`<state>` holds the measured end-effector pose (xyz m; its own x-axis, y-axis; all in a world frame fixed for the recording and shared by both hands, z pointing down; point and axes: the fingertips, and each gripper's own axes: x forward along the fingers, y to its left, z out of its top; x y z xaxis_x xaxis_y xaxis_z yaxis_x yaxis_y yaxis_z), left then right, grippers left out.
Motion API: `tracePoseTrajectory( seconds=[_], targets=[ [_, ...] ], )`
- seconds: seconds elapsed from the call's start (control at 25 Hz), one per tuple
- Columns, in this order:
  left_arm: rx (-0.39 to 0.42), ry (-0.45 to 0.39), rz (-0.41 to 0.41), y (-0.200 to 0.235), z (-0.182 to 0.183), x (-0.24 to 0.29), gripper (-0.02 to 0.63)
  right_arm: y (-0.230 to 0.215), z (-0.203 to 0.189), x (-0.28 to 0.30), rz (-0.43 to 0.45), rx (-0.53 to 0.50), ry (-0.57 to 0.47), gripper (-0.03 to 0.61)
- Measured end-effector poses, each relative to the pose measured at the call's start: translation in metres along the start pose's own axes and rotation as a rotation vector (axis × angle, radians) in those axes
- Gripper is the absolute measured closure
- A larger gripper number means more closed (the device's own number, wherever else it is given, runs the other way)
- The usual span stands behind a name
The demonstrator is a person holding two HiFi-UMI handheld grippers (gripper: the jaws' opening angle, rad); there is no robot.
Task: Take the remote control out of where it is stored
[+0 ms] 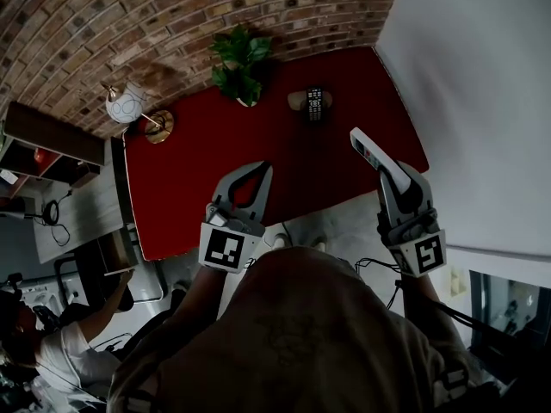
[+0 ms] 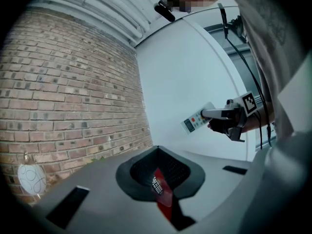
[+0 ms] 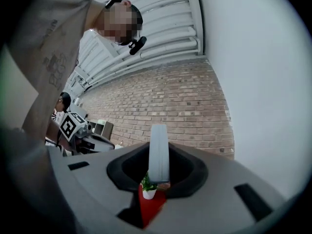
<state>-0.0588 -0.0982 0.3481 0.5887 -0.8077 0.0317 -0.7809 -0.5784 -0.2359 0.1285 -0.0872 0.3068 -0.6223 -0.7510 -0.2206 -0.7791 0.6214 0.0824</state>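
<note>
The white remote [image 1: 370,153] is in my right gripper [image 1: 396,179]. The jaws are narrow and clamped on its lower end, so most of the remote sticks out past the tips. It is held in the air over the right edge of the red table [image 1: 215,170], touching nothing else. My left gripper [image 1: 261,172] is level over the table's near edge, with its tips together and nothing between them.

Near the far edge of the table, a black remote [image 1: 314,103] stands in a pale holder [image 1: 297,101]. A potted plant [image 1: 241,67] is just left of it, and a white globe lamp [image 1: 129,103] is at the far left corner. A brick wall [image 1: 129,15] runs behind the table and a plain white wall [image 1: 482,101] closes the right side.

Only the left gripper view shows the white remote's face [image 2: 195,121], with its small screen and red button. The right gripper view shows only the narrow edge [image 3: 159,152], upright between the jaws, with the plant [image 3: 147,186] below it. The head view alone shows a pale desk [image 1: 77,205] to the left and another person [image 1: 43,351] seated low beside it.
</note>
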Motion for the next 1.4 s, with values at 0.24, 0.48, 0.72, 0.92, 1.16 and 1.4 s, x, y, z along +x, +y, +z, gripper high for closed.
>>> tracePoseTrajectory(
  seconds=[0.24,0.48,0.72,0.92,1.16,1.4],
  targets=[
    [-0.033,-0.013,0.002,-0.002,0.005,-0.002,0.603,0.011,0.004,-0.02,-0.01,0.034,-0.003,0.491],
    [-0.047,-0.018,0.004,-0.004,0.004,-0.001,0.603,0.02,0.001,-0.028,0.02,0.031,0.016,0.491],
    [-0.048,-0.016,0.004,-0.005,0.004,-0.002,0.603,0.022,-0.001,-0.029,0.02,0.044,0.021,0.491],
    [-0.041,-0.011,0.005,-0.006,0.001,-0.002,0.603,0.023,-0.008,-0.031,0.017,0.07,0.03,0.491],
    [-0.048,-0.009,0.004,-0.005,0.001,-0.003,0.603,0.023,-0.01,-0.027,0.016,0.068,0.05,0.491],
    [-0.056,-0.005,0.008,-0.006,0.0,-0.001,0.603,0.008,-0.026,-0.022,-0.022,0.076,0.113,0.491]
  ],
)
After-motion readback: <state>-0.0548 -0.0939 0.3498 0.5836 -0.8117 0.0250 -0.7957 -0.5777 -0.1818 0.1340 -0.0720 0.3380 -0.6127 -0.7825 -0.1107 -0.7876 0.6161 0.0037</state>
